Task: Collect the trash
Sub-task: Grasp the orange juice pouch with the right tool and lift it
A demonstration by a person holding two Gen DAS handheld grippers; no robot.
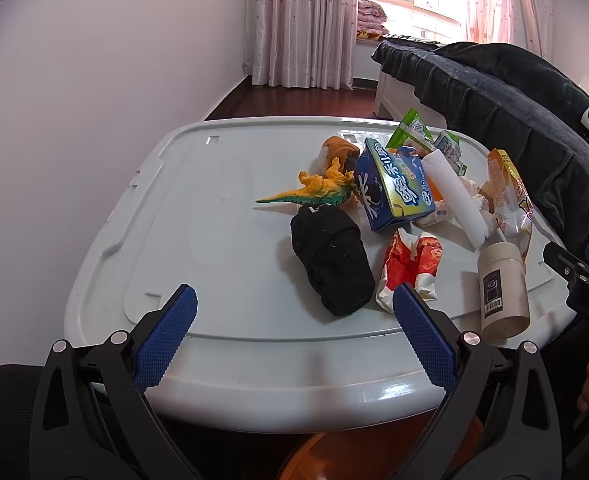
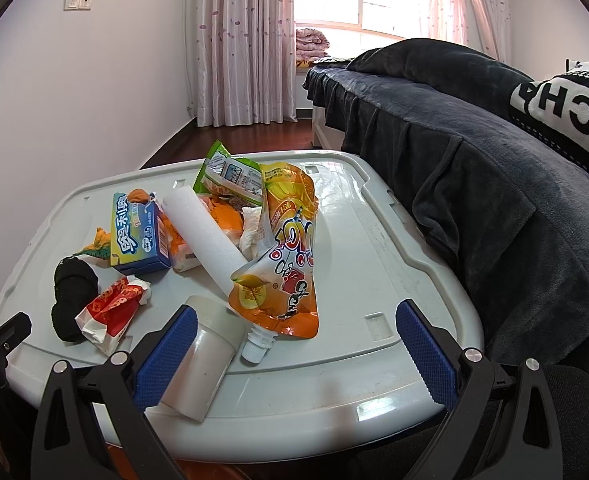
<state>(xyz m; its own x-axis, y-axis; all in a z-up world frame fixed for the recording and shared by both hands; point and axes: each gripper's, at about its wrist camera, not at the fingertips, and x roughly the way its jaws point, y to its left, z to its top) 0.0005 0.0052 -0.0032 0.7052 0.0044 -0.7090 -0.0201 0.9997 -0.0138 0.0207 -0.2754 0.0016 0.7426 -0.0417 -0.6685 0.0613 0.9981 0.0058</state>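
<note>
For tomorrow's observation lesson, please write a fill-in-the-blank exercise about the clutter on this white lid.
1. The toy dinosaur lies just beyond the ____ sock.
2. The jaws of both the left gripper and the right gripper are ____.
3. The white foam roll leans against the ____ box.
4. The juice pouch is mainly ____.

Missing words: black; open; blue; orange

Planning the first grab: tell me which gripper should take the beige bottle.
Right. The beige bottle lies against the right gripper's open jaws, partly between them. The left gripper, also open, faces the black sock instead.
</note>
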